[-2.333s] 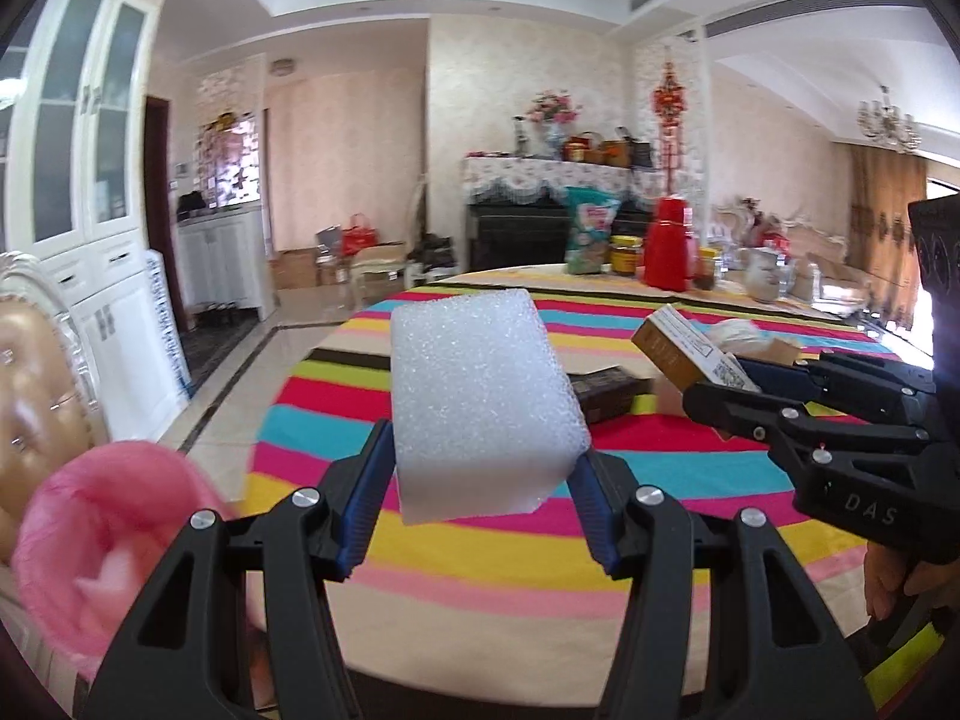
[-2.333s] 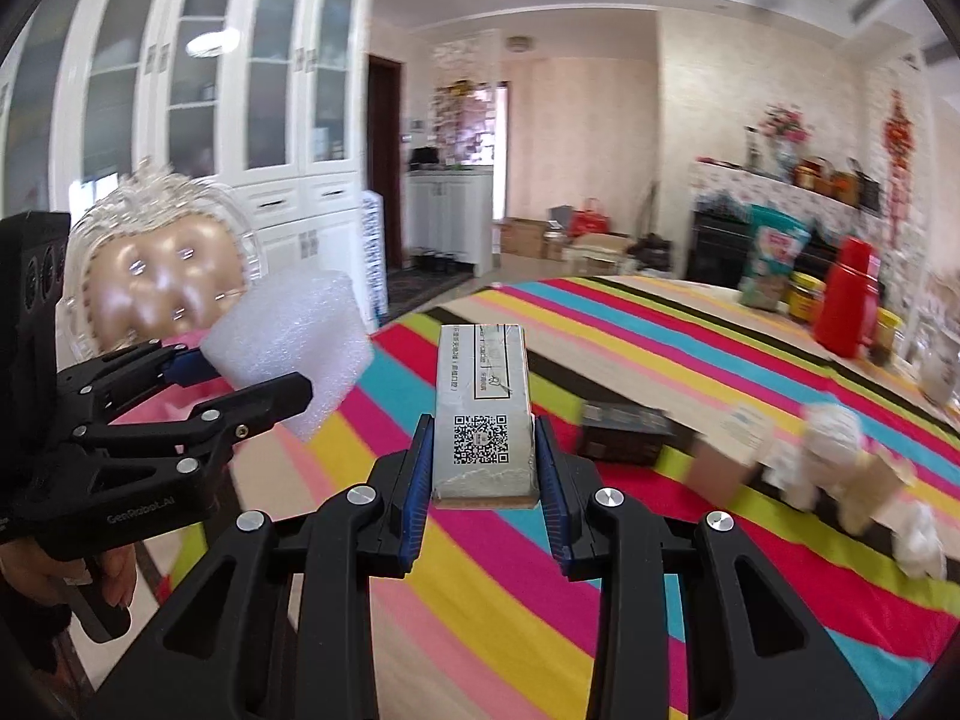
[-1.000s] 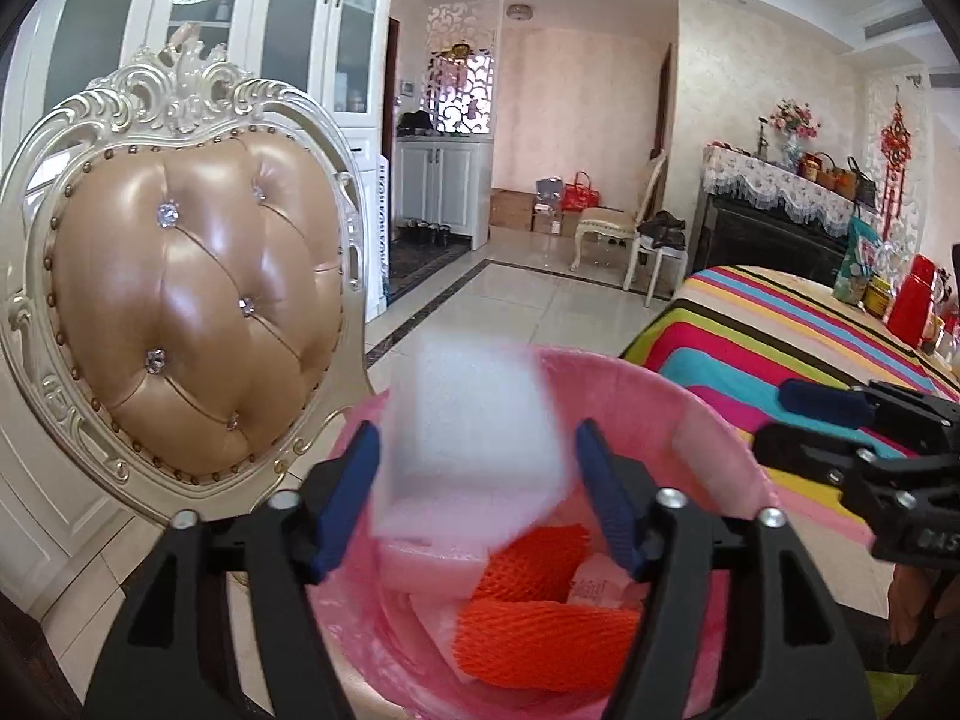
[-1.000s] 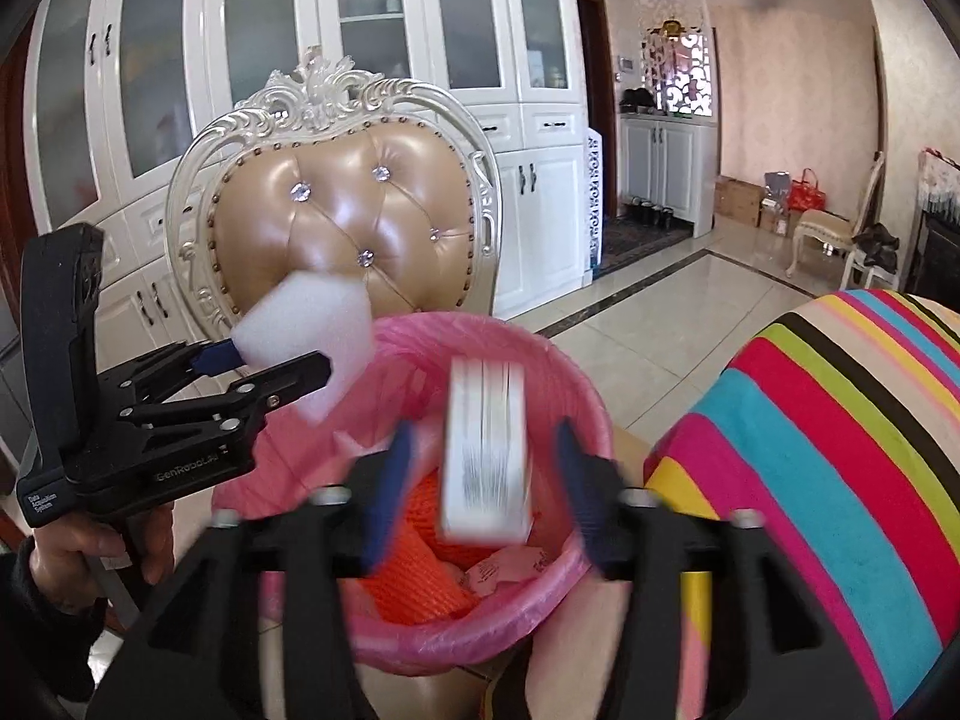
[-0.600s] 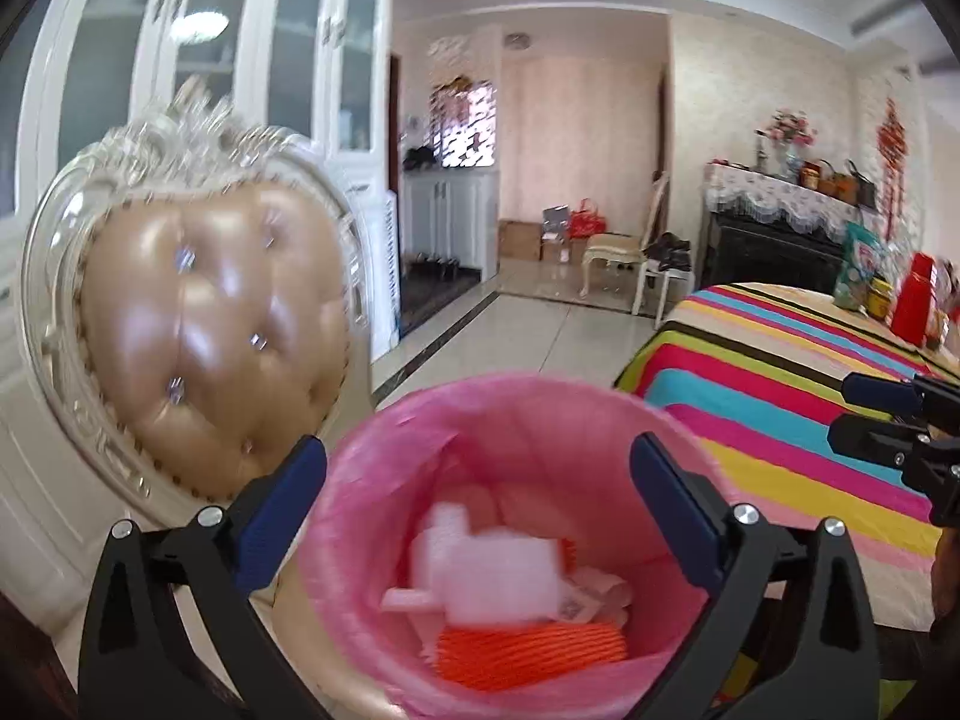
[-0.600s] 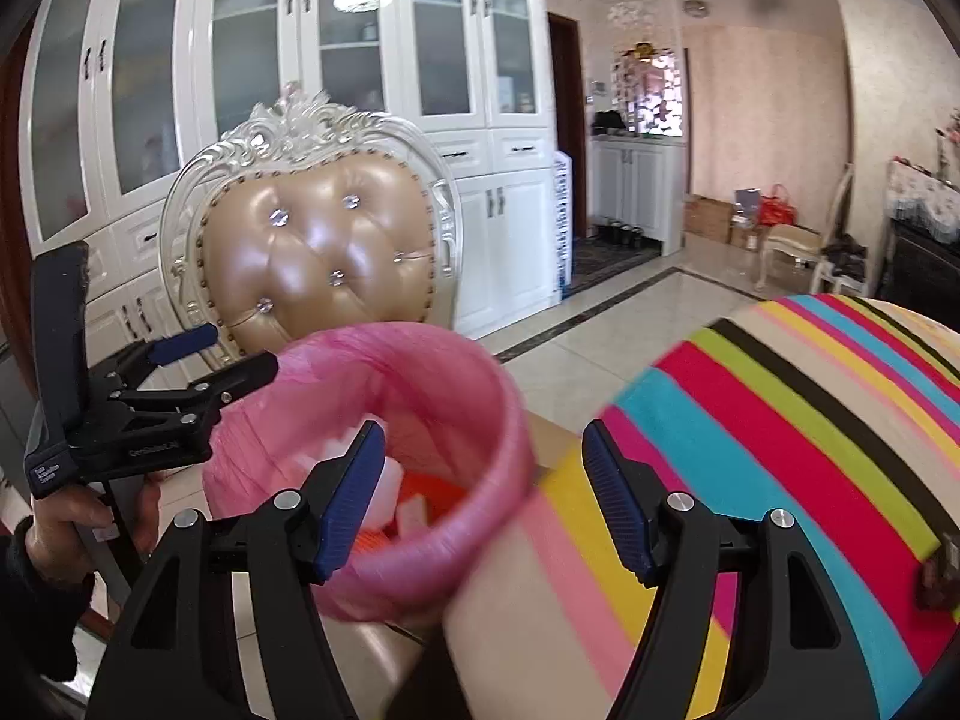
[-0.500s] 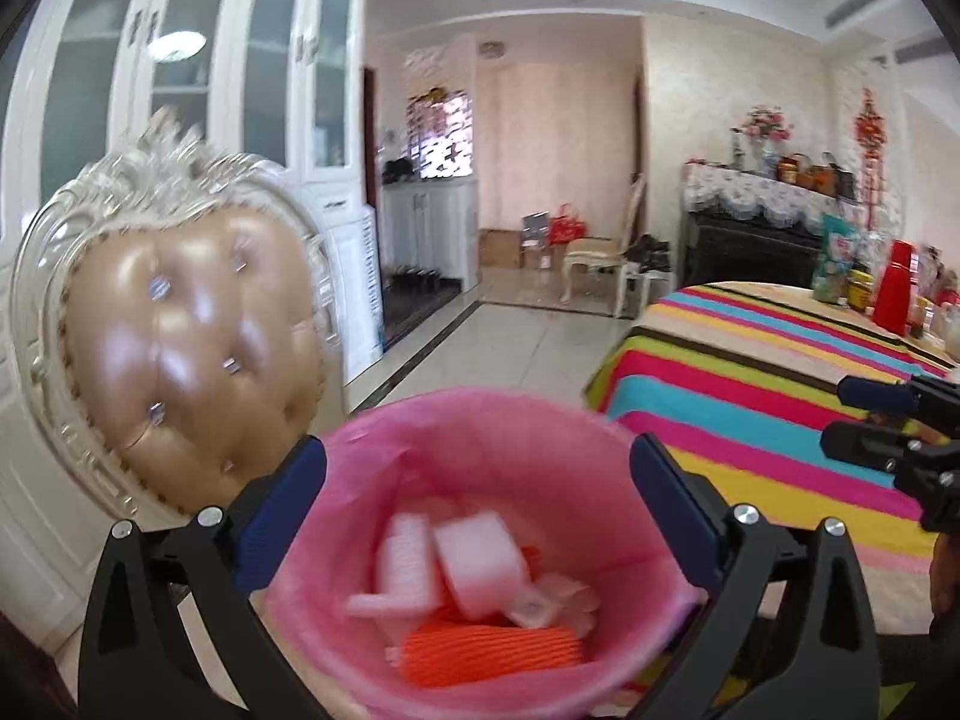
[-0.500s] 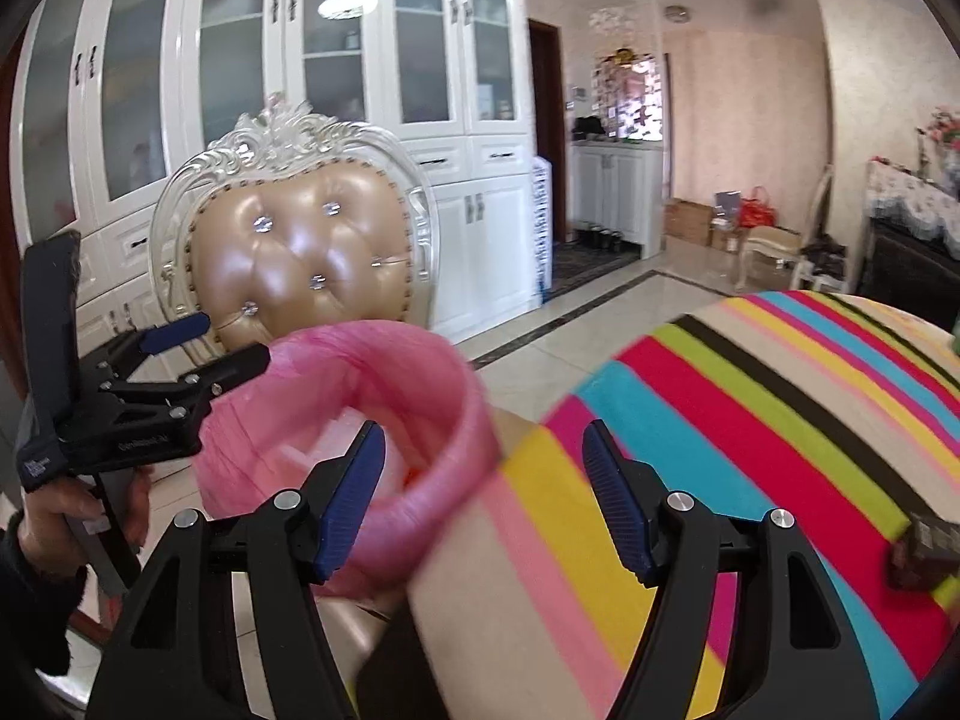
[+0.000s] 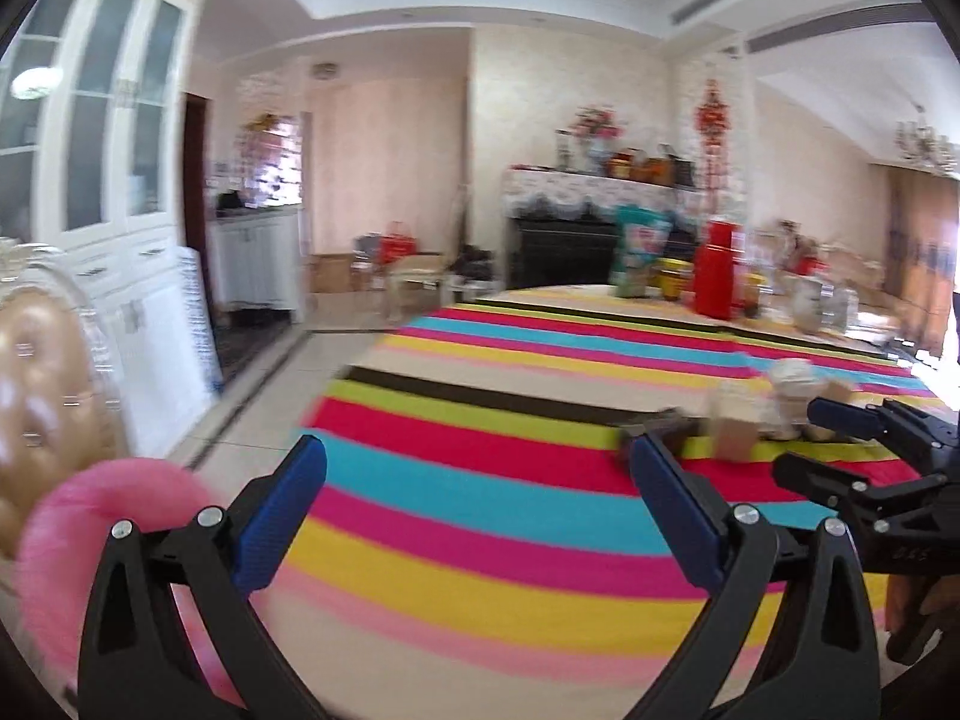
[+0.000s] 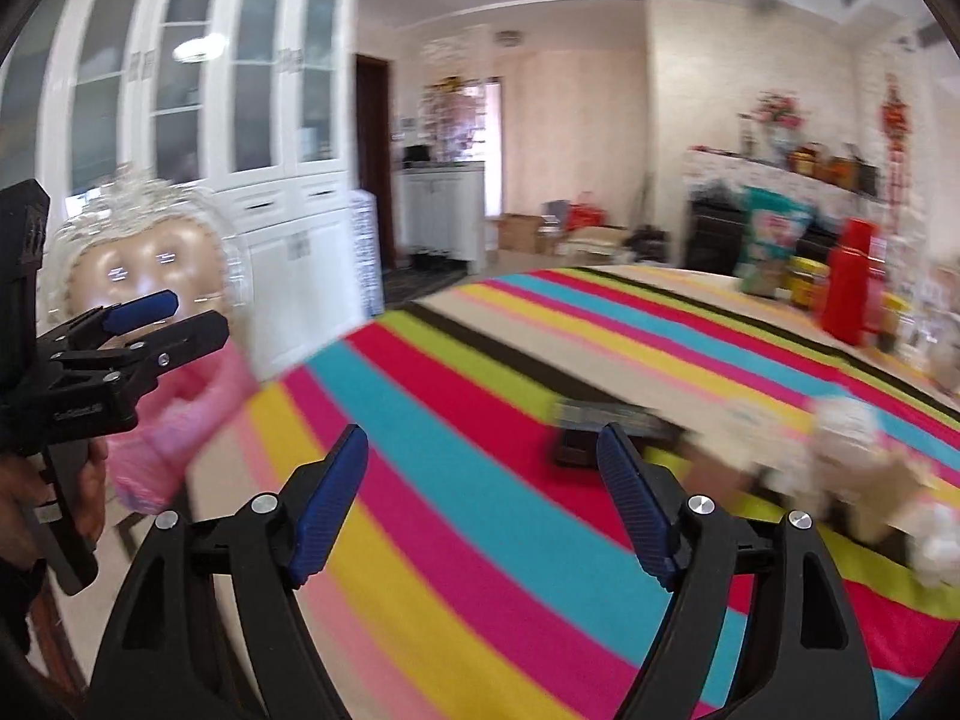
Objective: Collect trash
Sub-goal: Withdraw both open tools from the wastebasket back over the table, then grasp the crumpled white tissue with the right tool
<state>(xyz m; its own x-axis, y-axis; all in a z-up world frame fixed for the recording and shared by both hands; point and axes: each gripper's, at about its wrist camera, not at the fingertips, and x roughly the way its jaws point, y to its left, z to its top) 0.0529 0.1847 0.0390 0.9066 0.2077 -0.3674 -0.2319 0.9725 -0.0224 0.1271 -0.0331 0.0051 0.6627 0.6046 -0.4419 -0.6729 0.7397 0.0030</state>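
Trash (image 10: 852, 456) lies blurred, orientation unreadable; left gripper (image 9: 474, 516) gapes empty, right gripper (image 10: 483, 498) opening, empty.

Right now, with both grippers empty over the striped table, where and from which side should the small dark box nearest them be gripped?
Probably across its two long sides, coming from the near table edge with the right gripper, whose opening jaws hold nothing. The dark box lies flat and low on the striped cloth, so the fingers should drop close to the cloth. Blur hides its exact edges.
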